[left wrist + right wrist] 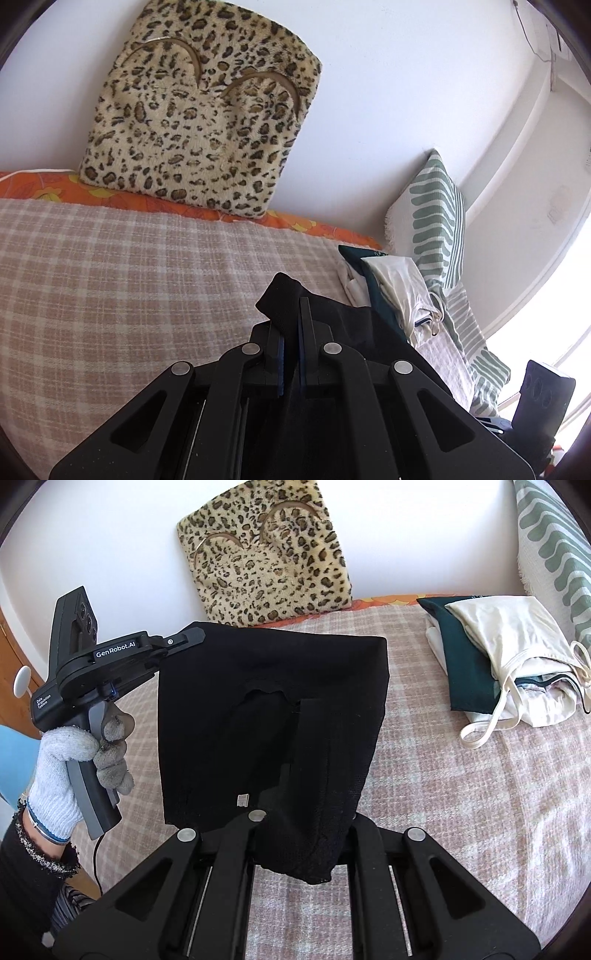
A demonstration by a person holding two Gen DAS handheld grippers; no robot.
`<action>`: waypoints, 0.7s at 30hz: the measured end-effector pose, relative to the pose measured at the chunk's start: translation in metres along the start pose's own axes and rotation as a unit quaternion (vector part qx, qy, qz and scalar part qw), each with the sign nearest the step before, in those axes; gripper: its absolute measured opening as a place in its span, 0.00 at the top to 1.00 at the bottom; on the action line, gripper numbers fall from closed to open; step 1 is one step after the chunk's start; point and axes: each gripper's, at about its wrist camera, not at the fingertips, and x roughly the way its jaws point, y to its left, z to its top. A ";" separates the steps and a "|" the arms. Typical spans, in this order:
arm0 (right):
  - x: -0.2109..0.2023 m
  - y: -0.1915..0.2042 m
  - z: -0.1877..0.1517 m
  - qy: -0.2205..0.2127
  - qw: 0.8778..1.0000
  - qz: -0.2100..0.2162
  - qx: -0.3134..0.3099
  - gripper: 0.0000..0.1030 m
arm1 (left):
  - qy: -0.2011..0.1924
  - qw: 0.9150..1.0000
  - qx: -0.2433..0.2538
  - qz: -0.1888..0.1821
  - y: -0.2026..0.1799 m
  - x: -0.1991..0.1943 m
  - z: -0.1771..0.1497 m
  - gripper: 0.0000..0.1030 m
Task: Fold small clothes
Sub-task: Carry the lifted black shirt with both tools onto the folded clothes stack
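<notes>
From the left wrist, our left gripper [291, 332] is clamped on a corner of the black garment [332, 325], above the checked blanket [110, 277]. From the right wrist, the garment hangs spread over the blanket, left of the clothes pile [509, 657]. Our right gripper [295, 760] is draped in cloth; we cannot tell its state. We judge a fold is under way; next, lay it flat.

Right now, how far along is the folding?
Done: a stack of folded clothes sits at the far right of the bed. In hand: a black garment hangs in the air, the left gripper shut on one top corner, the right gripper shut on it too, its fingers mostly covered by cloth. Left: lay it flat, fold it, add it to the stack.
</notes>
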 end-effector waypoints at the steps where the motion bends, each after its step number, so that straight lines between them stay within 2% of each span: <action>1: -0.002 -0.007 0.000 -0.003 1.000 -0.003 0.004 0.92 | 0.002 1.000 0.004 -0.004 -0.007 0.005 0.001 0.97; 3: -0.007 -0.021 -0.001 -0.007 1.000 -0.009 0.010 0.92 | 0.003 1.000 0.013 -0.010 -0.021 0.014 0.005 0.97; 11: -0.049 -0.072 0.040 -0.030 0.998 -0.043 0.022 0.92 | -0.002 0.998 0.041 -0.037 -0.074 0.051 0.029 0.97; 21: -0.085 -0.140 0.076 -0.059 0.993 -0.102 0.005 0.92 | -0.003 0.996 0.060 -0.061 -0.135 0.110 0.050 0.97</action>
